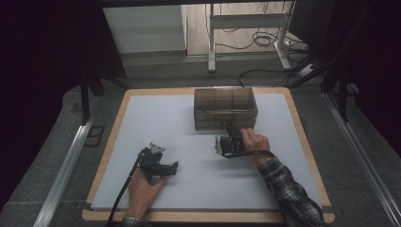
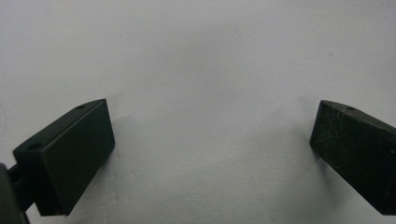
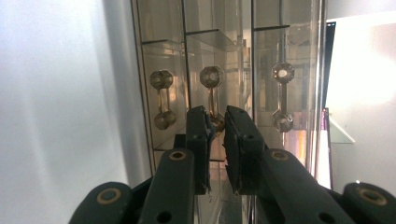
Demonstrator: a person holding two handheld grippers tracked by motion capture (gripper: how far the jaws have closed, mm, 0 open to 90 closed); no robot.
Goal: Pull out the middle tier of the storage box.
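Here the white surface [image 1: 189, 156] carries a clear box [image 1: 225, 108] with drawers at its far middle. The right tongs [image 3: 216, 122] are turned on their side against the box front and closed on the middle drawer's handle [image 3: 212, 95], probably to pull it out. The left tongs [image 2: 210, 140] rest wide open and empty on the surface, apparently waiting. The right gripper view shows three dumbbell-shaped handles; the high view gives just the box's place.

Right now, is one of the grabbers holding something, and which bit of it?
Yes. The right gripper pinches the middle handle on the front of the clear drawer box, at its lower end. The left gripper holds nothing.
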